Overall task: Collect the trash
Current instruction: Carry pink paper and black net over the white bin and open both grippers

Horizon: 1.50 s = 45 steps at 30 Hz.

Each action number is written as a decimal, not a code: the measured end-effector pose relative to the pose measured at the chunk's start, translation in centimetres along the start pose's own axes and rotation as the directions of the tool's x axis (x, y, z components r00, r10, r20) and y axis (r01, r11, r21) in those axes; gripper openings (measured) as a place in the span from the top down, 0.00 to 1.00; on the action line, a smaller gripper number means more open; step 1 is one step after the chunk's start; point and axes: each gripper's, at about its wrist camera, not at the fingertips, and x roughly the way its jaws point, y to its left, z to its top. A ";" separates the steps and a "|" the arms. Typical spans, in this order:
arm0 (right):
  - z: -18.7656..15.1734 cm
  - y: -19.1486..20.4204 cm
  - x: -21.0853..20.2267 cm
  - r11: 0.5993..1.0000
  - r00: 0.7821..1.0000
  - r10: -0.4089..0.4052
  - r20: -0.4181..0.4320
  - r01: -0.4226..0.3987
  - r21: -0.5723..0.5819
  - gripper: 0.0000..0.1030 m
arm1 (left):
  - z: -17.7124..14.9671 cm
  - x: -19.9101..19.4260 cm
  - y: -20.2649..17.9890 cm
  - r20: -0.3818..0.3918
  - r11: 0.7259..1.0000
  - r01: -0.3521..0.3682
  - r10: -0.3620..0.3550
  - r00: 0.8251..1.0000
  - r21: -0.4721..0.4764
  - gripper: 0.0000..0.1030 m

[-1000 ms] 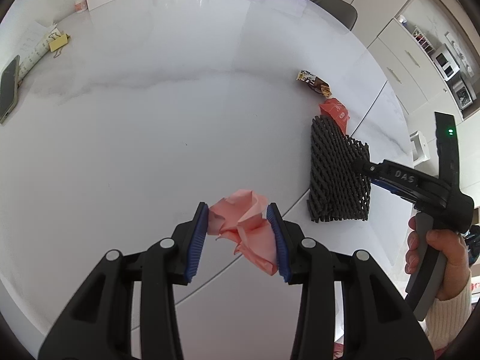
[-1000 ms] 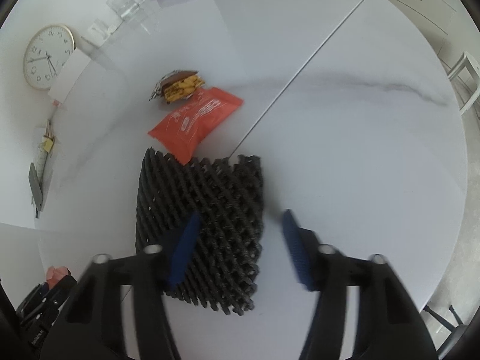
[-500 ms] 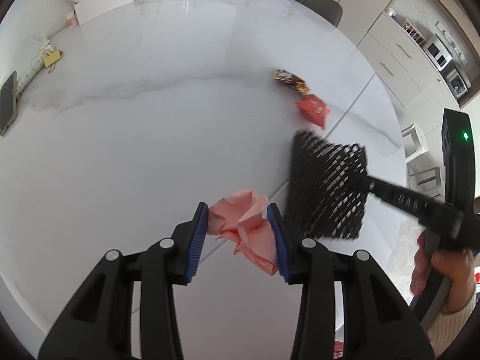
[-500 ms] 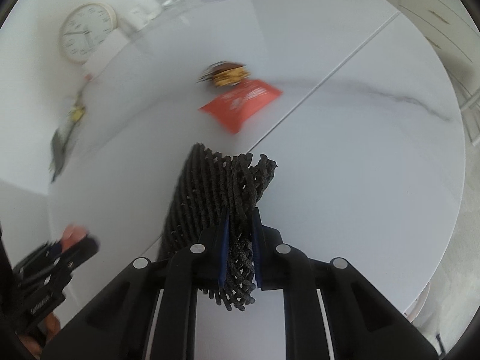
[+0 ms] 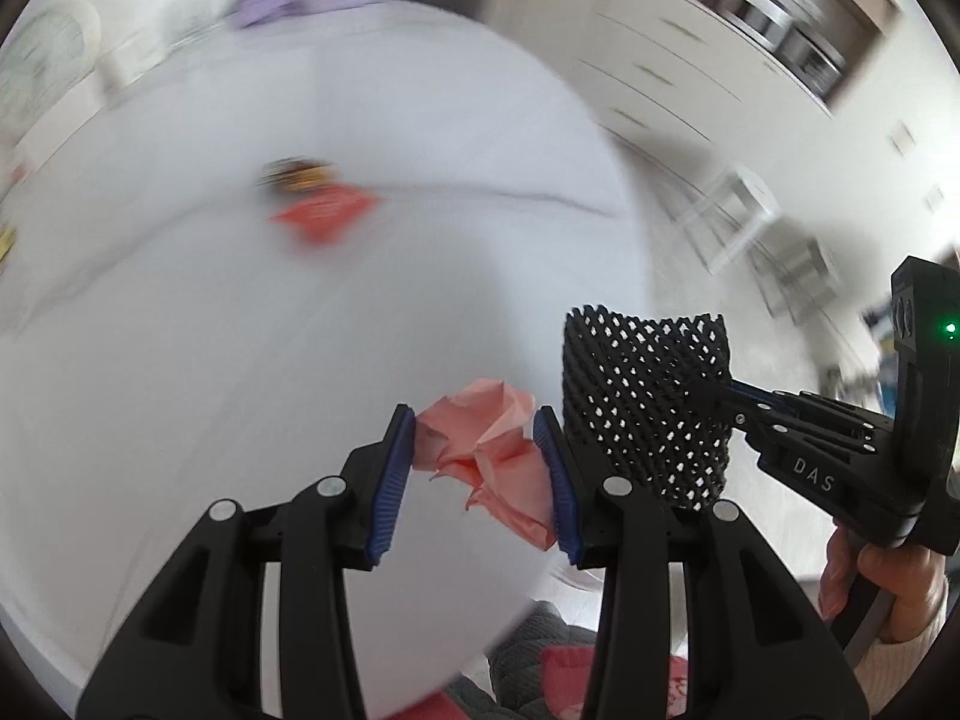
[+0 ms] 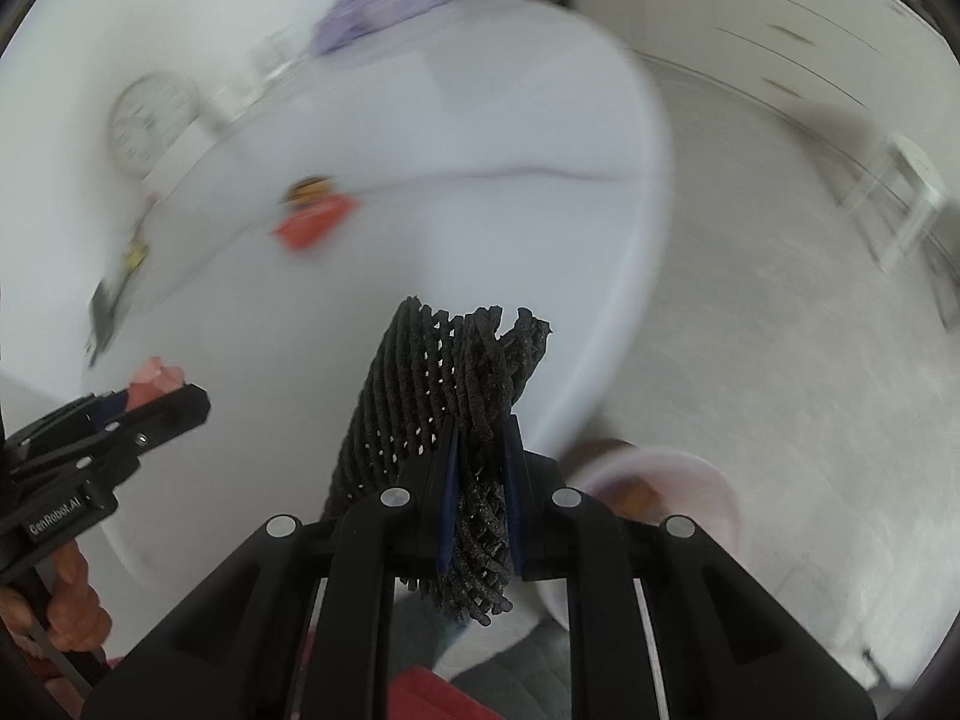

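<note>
My left gripper is shut on a crumpled pink paper, held above the white table's near edge. My right gripper is shut on a black foam net, which hangs folded between its blue pads, lifted off the table. In the left wrist view the black foam net hangs just right of the pink paper. A red wrapper and a brown snack wrapper lie blurred farther back on the table. In the right wrist view the red wrapper sits left of centre.
A pale round bin stands on the floor under the right gripper, beyond the white table's edge. A clock, a purple cloth and a phone lie at the table's far side. White stools stand on the floor.
The right gripper shut on the black net and lifted it off the table. Both grippers swung right toward the table's edge, bringing the floor and bin into view.
</note>
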 end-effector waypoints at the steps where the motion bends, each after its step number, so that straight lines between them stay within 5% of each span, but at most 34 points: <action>1: -1.0 -2.4 -1.2 0.999 1.000 -0.020 0.008 0.020 0.036 0.86 | 0.0 0.4 -2.1 -0.007 0.999 0.017 -0.017 1.000 0.037 0.61; 8: -5.9 -12.4 -4.8 0.978 0.995 -0.103 0.010 0.099 0.181 0.86 | -0.9 3.2 -14.1 -0.066 0.969 0.109 -0.097 0.993 0.222 0.61; 16: -7.9 -17.3 -6.5 0.976 0.993 -0.115 0.010 0.111 0.189 0.86 | -1.4 5.6 -20.1 -0.113 0.956 0.142 -0.116 0.987 0.258 0.61; 21: -8.7 -18.6 -6.8 0.976 0.994 -0.108 0.004 0.105 0.189 0.86 | -2.1 6.6 -21.1 -0.148 0.957 0.147 -0.113 0.983 0.249 0.60; 31: -9.2 -19.6 -6.8 0.977 0.996 -0.094 -0.006 0.094 0.193 0.84 | -2.5 6.9 -21.5 -0.170 0.960 0.116 -0.074 0.983 0.253 0.29; 45: -8.6 -17.9 -4.3 0.988 0.997 -0.054 -0.055 0.062 0.140 0.84 | -2.1 5.3 -20.6 -0.099 0.970 0.025 -0.001 0.995 0.242 0.10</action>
